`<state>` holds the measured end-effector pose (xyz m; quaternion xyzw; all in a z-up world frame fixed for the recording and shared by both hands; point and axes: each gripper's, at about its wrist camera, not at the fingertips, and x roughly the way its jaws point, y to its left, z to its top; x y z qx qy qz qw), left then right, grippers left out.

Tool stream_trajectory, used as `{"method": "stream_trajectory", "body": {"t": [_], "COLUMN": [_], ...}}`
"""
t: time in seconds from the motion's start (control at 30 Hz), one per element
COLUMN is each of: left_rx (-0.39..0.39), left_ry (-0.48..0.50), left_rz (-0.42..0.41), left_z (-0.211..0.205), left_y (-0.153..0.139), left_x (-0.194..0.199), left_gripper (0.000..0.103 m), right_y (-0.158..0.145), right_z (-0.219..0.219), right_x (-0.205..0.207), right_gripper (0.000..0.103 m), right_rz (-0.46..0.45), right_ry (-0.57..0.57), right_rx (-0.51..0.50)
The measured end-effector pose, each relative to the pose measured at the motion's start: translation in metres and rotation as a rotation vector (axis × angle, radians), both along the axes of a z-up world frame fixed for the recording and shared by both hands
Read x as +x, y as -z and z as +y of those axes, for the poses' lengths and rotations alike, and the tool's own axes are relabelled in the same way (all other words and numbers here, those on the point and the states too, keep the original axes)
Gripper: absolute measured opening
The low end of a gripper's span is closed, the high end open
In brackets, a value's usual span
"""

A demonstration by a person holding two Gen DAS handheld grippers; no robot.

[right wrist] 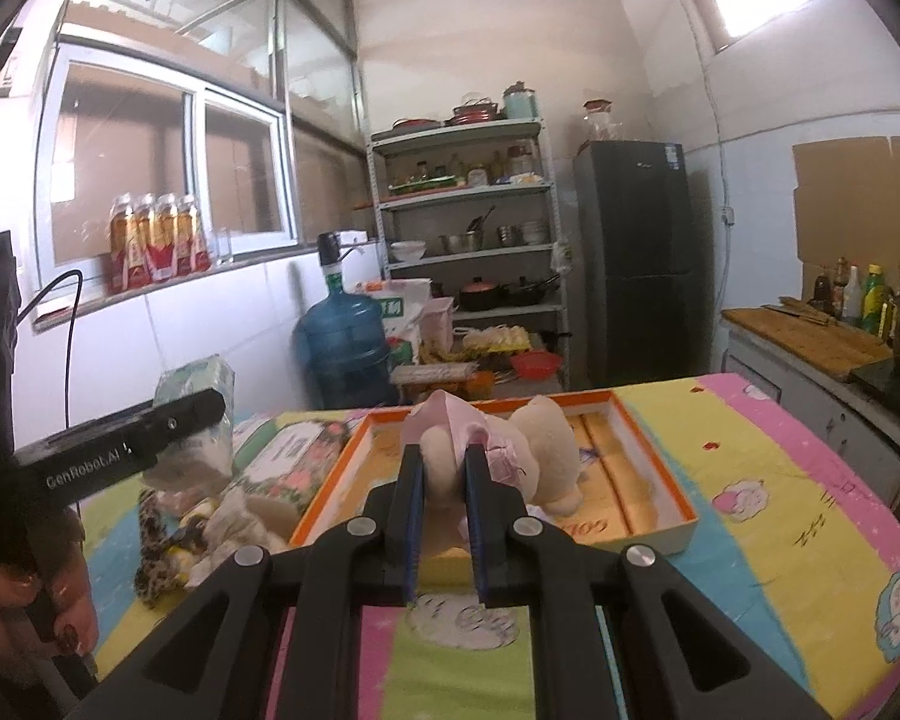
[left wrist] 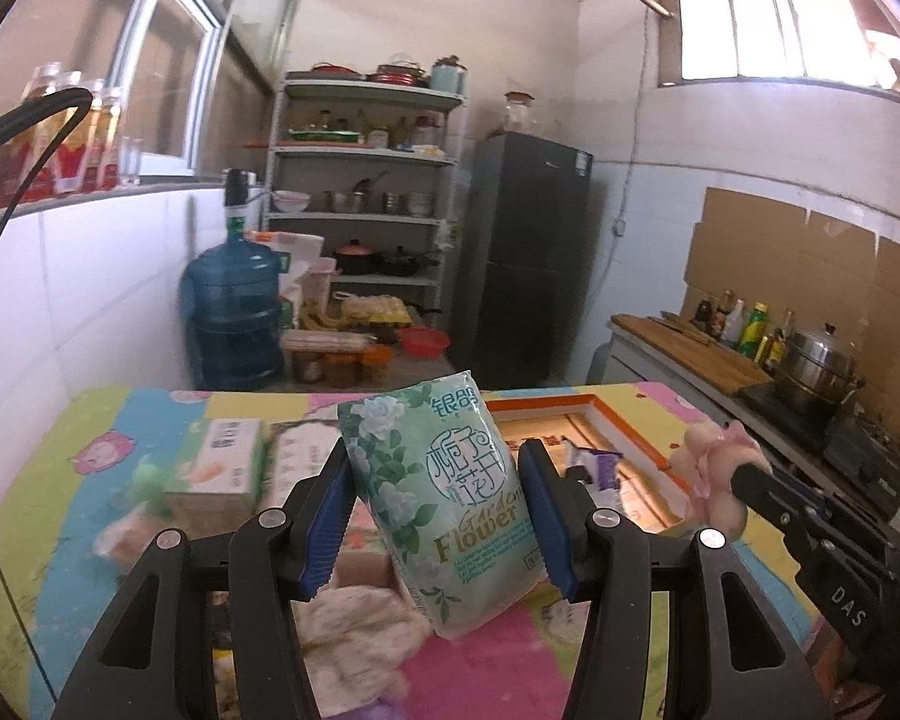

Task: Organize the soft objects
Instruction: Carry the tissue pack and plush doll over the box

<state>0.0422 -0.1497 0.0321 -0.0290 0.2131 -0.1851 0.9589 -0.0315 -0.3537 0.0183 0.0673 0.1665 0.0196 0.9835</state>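
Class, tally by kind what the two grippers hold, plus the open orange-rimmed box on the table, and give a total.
Green flowered plastic tissue pack, in the left gripper: 1
Cream plush toy with pink cloth, in the right gripper: 1
Orange-rimmed open cardboard box: 1
Total: 3

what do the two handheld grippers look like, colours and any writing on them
Both are matte black with silver round bolts and blue ribbed pads inside the fingers. The left gripper carries white "GenRobot.AI" lettering on its side; the right gripper shows white "DAS". A black cable runs by the left one.
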Motion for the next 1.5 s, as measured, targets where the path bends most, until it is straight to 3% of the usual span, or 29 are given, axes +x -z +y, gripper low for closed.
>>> {"method": "stream_trajectory", "body": {"t": [0.6,1.17,1.5], "left_rx": [0.073,0.106,0.118], "left_ry": [0.020,-0.011,-0.016], "left_rz": [0.051,0.159,0.237], "left_z": [-0.081,-0.120,-0.131], "left_y": [0.005,0.037,0.065], "left_x": [0.069,0.148,0.180], "left_gripper": [0.055,0.055,0.055], "right_y": [-0.002,0.010,0.038], "right_z": [-0.061,-0.086,-0.090], "right_x": [0.056,0.130,0.171], "right_gripper": [0.013,0.013,0.013], "right_rz": [-0.011,0.061,0.145], "right_ry": [0.014,-0.038,-0.047], "right_rx": [0.024,0.017,0.001]}}
